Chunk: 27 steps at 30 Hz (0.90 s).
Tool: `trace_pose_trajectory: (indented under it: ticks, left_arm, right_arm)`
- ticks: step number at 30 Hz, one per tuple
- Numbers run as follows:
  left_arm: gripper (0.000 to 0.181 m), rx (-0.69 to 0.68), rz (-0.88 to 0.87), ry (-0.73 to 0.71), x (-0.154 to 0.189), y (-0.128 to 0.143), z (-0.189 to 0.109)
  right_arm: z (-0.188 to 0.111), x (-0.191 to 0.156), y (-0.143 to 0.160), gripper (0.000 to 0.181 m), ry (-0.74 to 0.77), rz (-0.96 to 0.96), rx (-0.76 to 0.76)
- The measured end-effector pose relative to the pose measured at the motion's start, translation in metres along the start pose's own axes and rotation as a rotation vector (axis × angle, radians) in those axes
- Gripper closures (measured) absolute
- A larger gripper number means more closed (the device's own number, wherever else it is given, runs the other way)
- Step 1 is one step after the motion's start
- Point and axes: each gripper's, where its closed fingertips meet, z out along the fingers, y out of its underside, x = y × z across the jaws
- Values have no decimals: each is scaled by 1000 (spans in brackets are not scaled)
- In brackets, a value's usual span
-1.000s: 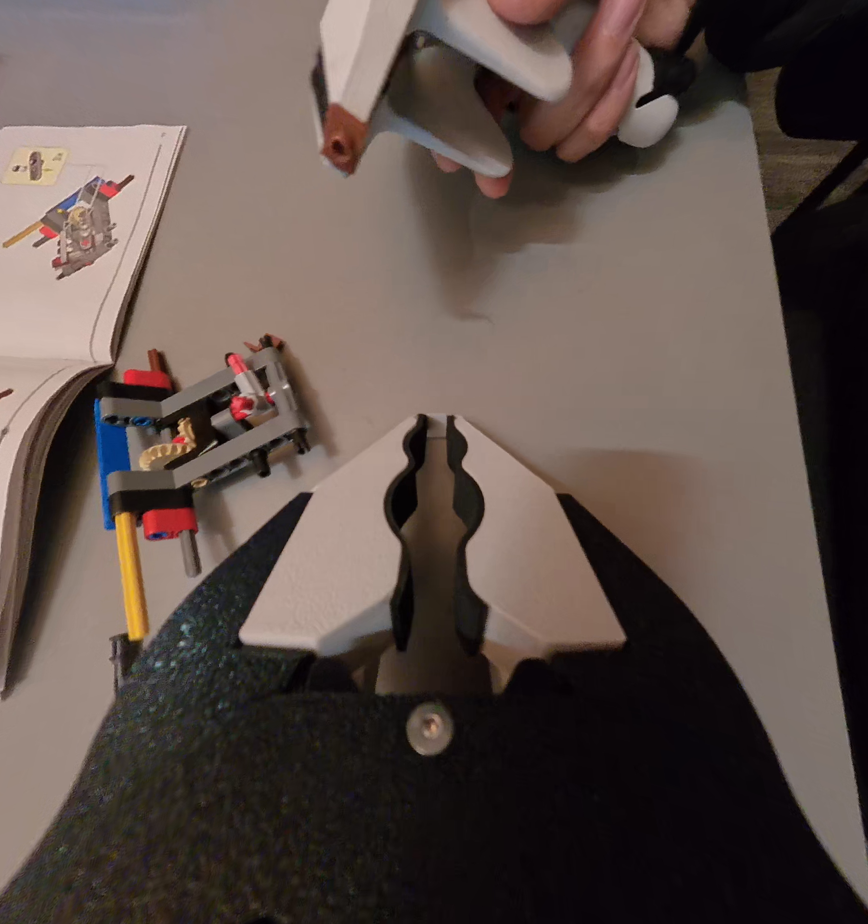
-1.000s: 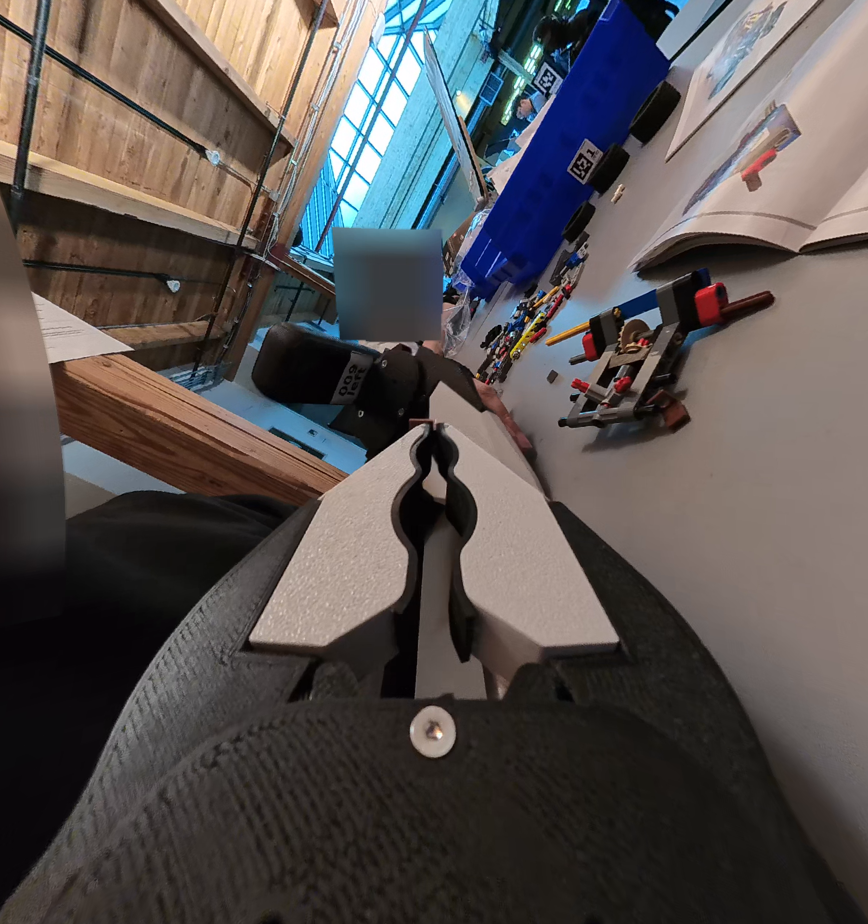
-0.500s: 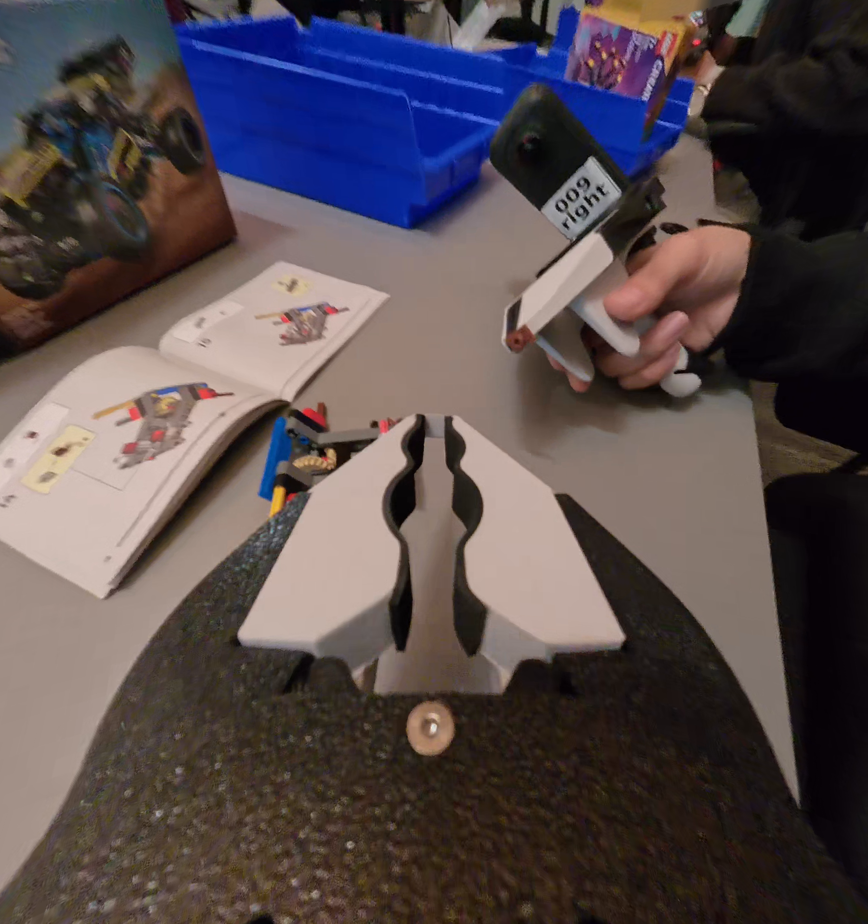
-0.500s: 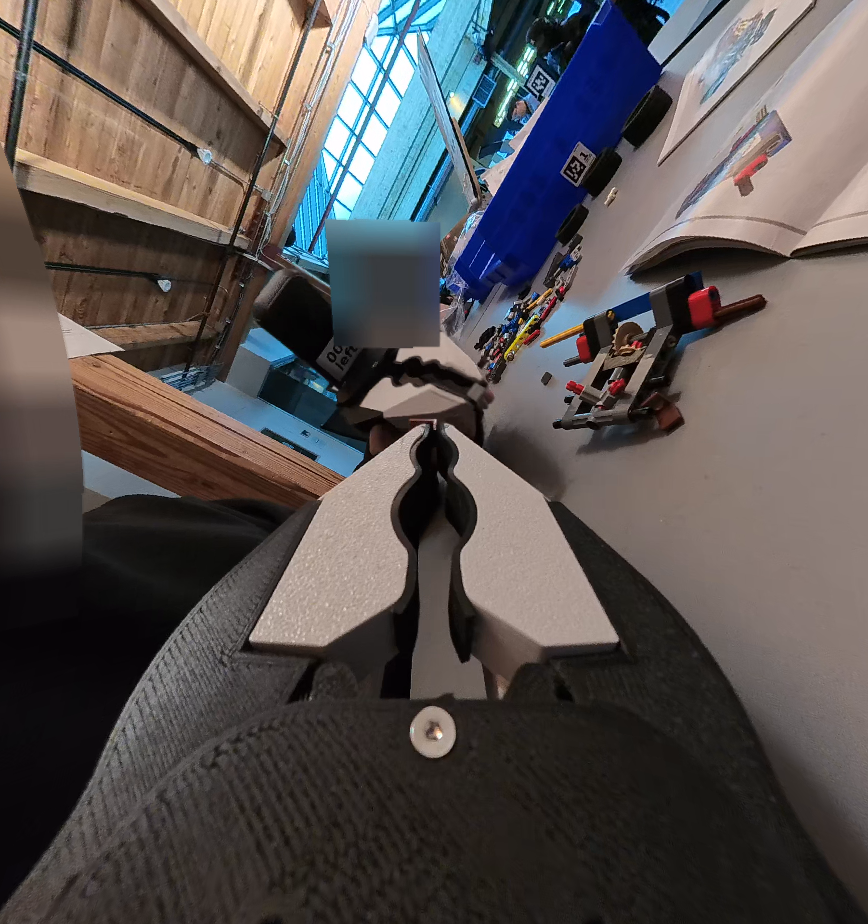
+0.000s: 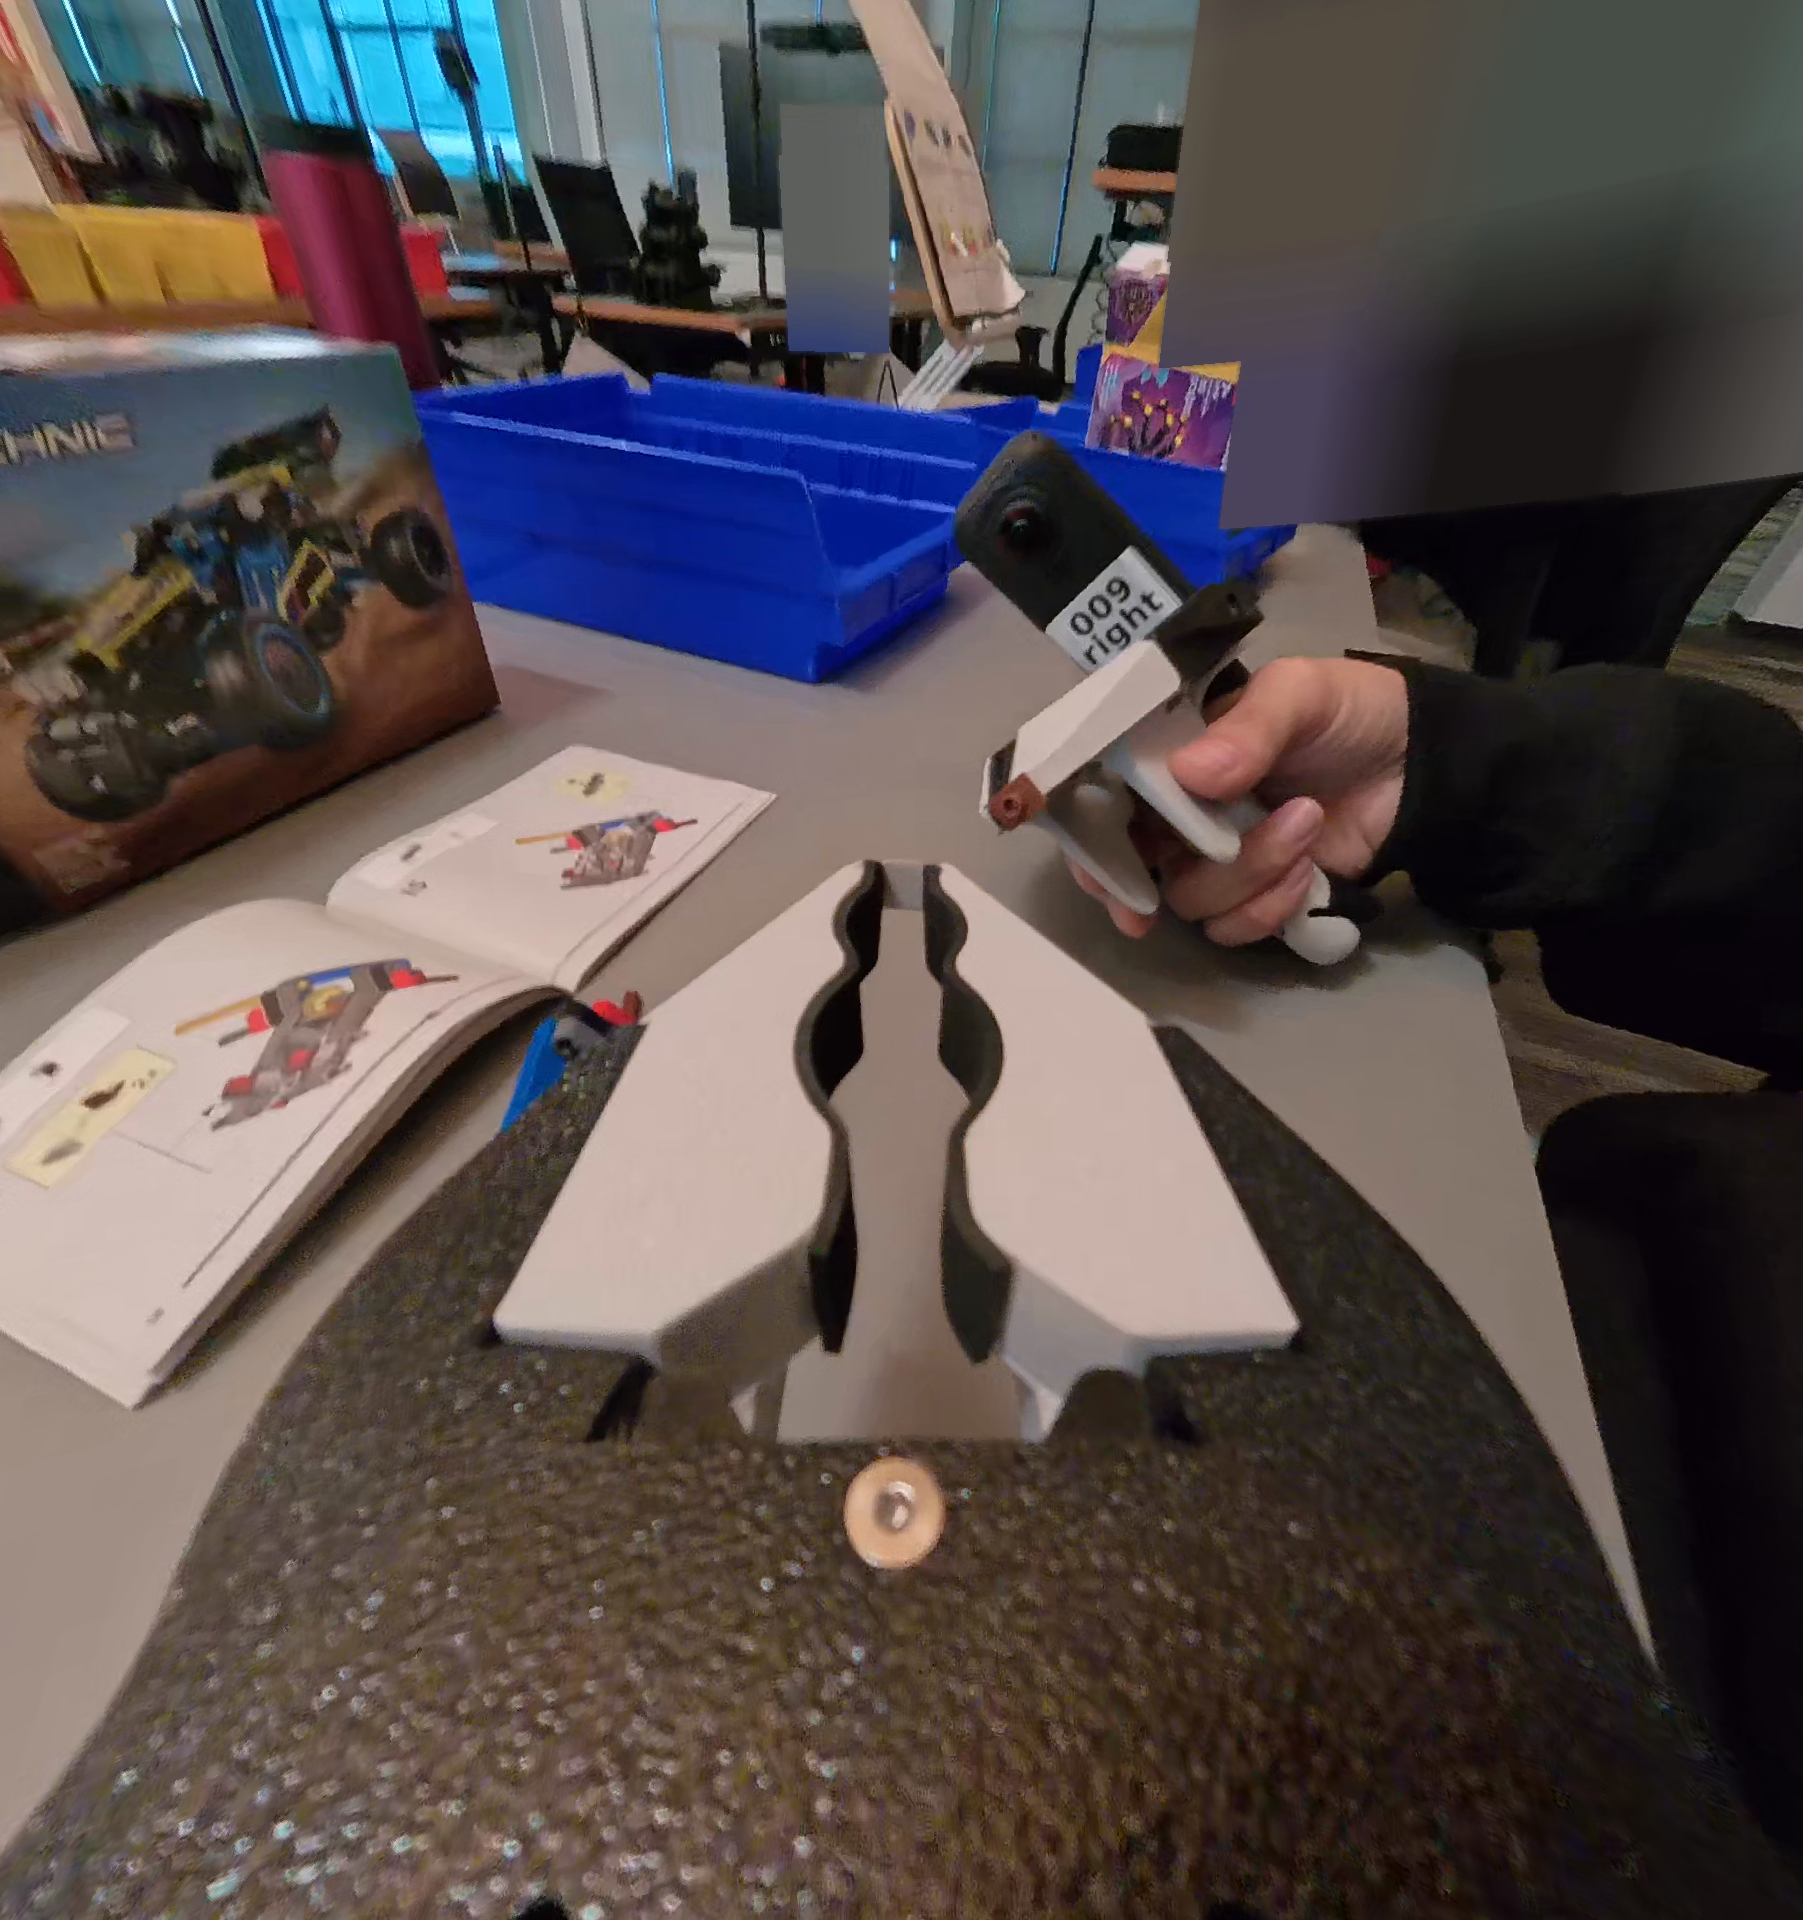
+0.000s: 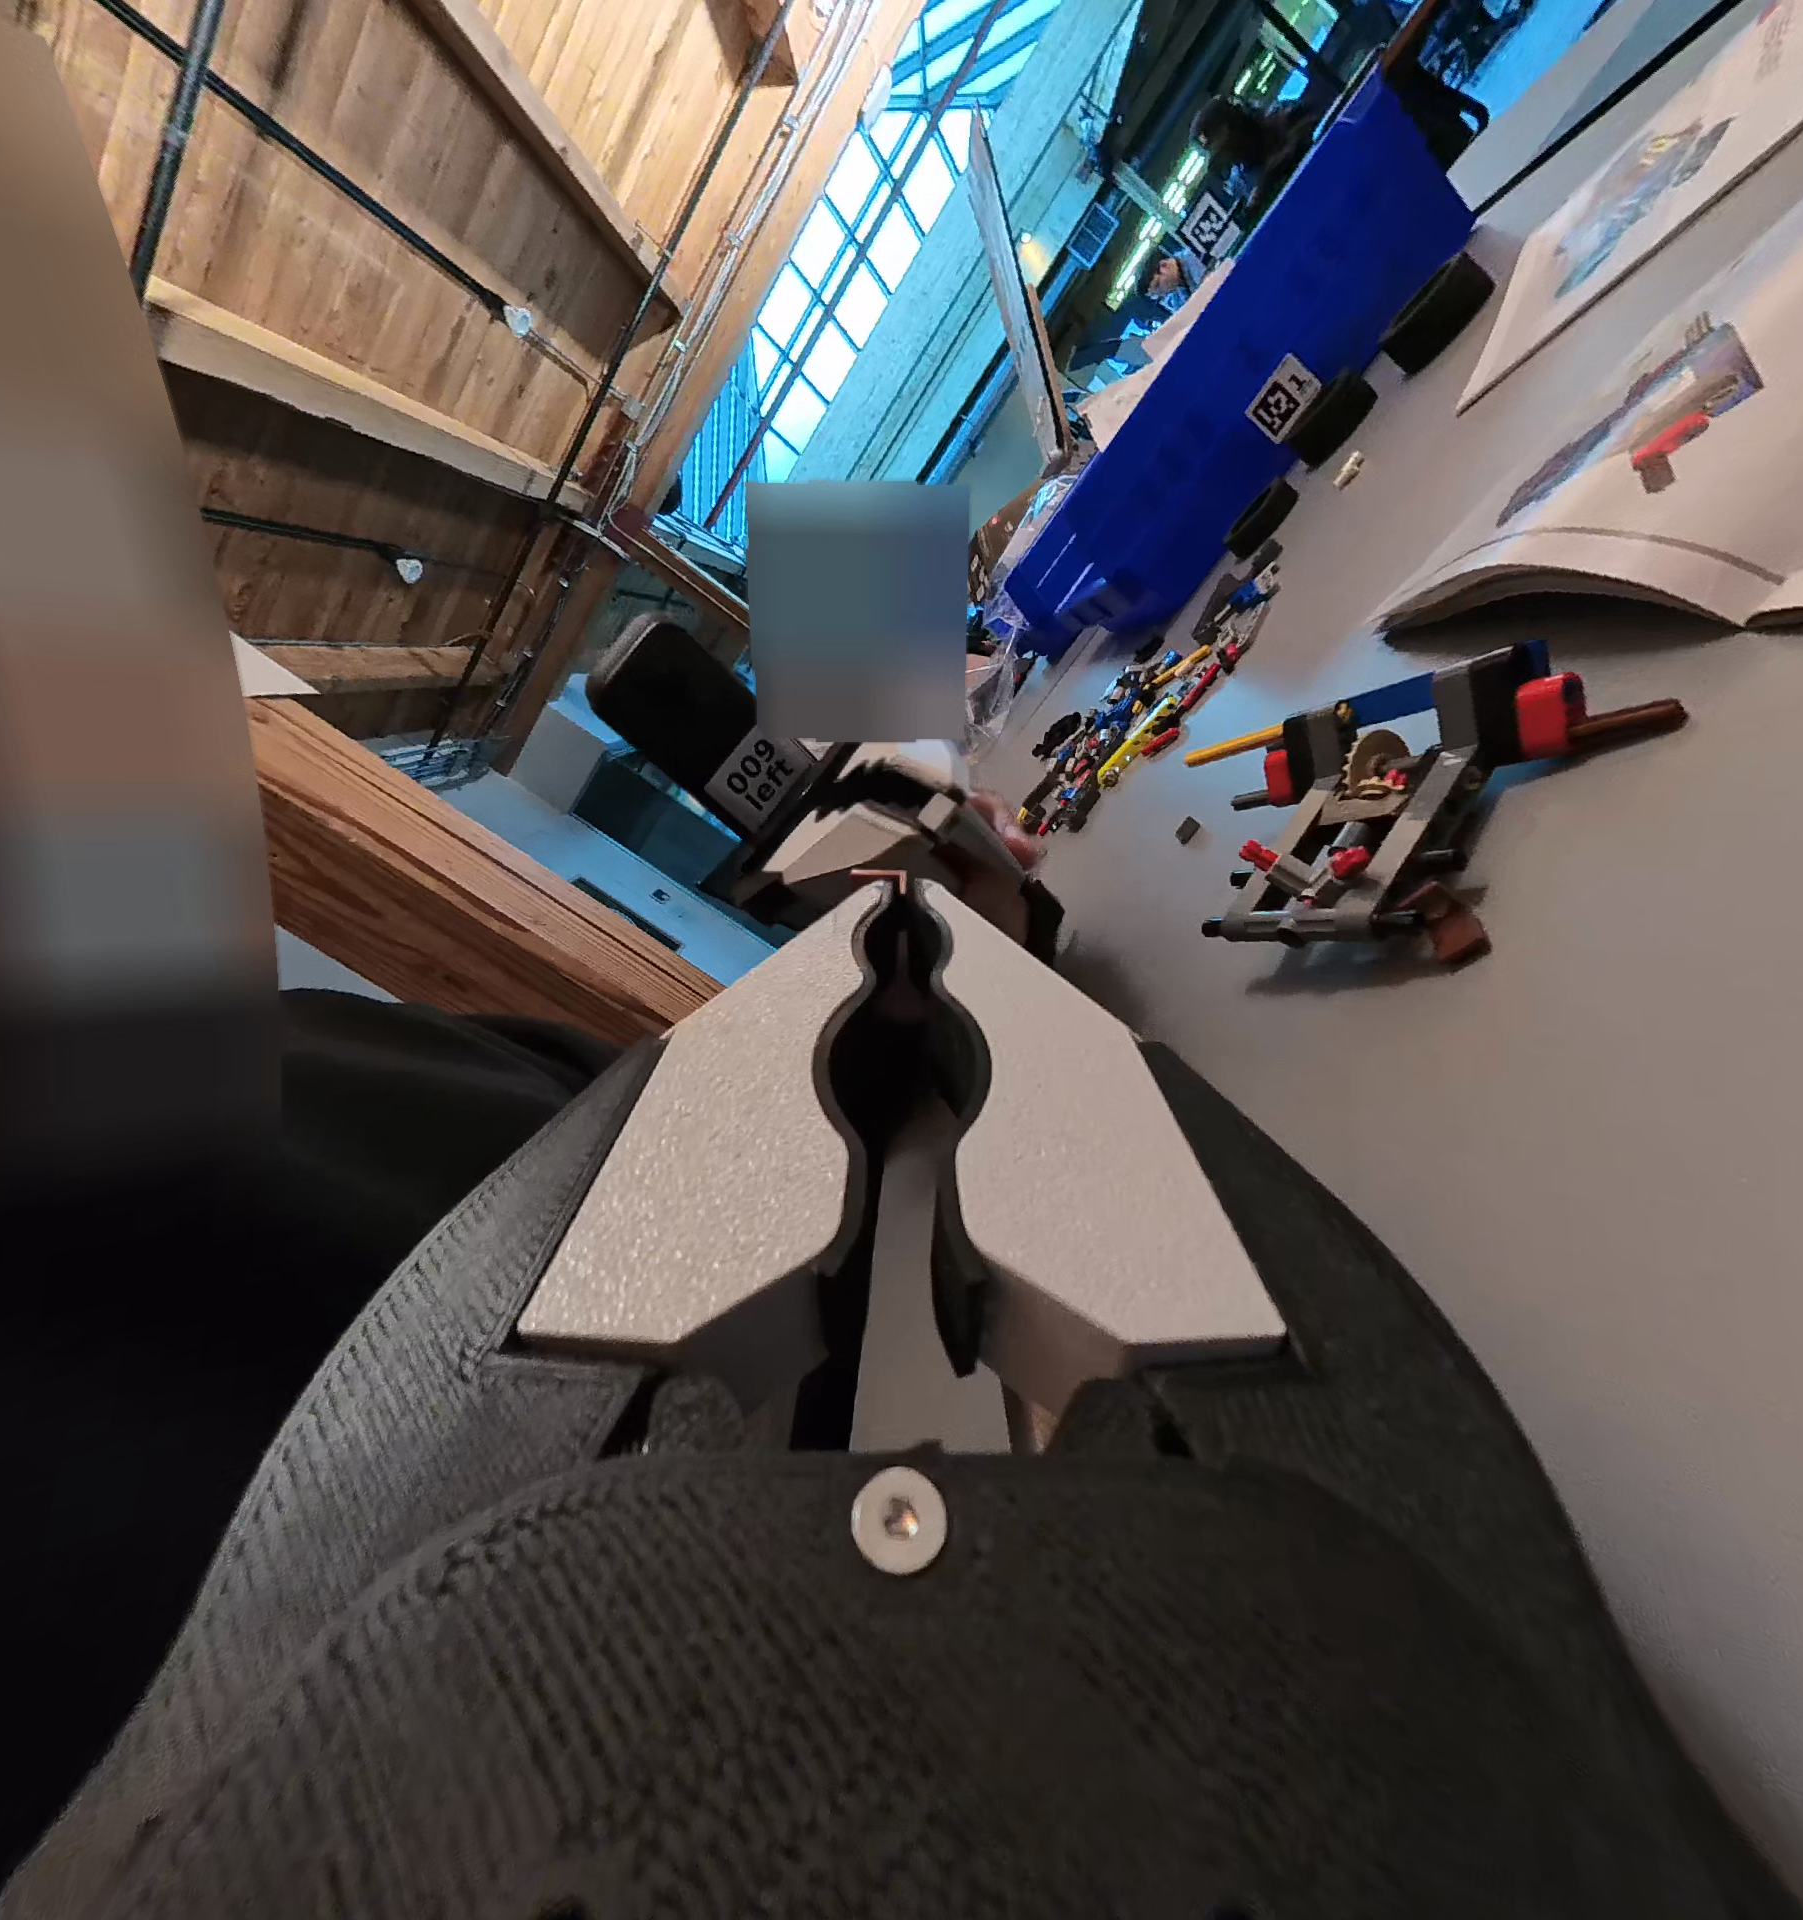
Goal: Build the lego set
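Two grippers: the right gripper (image 5: pixel 1003 805) pinches one brown peg (image 5: pixel 1015 803) above the grey table (image 5: pixel 855 748); the left gripper (image 5: pixel 902 883) is slightly parted, empty. One part-built lego frame (image 6: pixel 1385 810) lies beside one open booklet (image 5: pixel 357 997), near one blue bin (image 5: pixel 689 520).

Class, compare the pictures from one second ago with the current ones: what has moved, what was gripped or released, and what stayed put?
The left gripper tilted up from looking down at the table to facing across it, bringing the box and blue bins into view. Nothing was taken or released. The right gripper stays shut on the small brown piece, held above the table. The partial build and open manual lie unmoved.
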Motion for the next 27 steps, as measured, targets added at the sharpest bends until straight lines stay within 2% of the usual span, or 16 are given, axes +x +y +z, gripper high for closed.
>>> trace_pose_trajectory:
  ticks: [7, 12, 14, 16, 19, 24, 27]
  left_arm:
    - [176, 86, 82, -28, 2, -15, -5]
    - [176, 74, 178, -63, 0, -16, -7]
    - [176, 21, 329, -99, -1, -12, -8]
    - [176, -47, 561, -146, -3, -7, -11]
    - [176, -78, 876, -165, 4, -7, -12]
    - [176, -28, 1129, -219, 15, -14, -13]
    - [177, 11, 1426, -349, 21, -23, -18]
  right_arm:
    - [0, 1, -1, 181, 7, 5, 7]
    - [0, 4, 0, 181, 24, 6, 1]
    - [1, 4, 1, 181, 26, 5, -7]
    - [1, 5, 2, 181, 29, 7, -9]
    - [1, 5, 2, 181, 28, 10, -8]
    - [1, 4, 2, 181, 24, 7, -10]
    - [2, 4, 3, 181, 25, 5, -14]
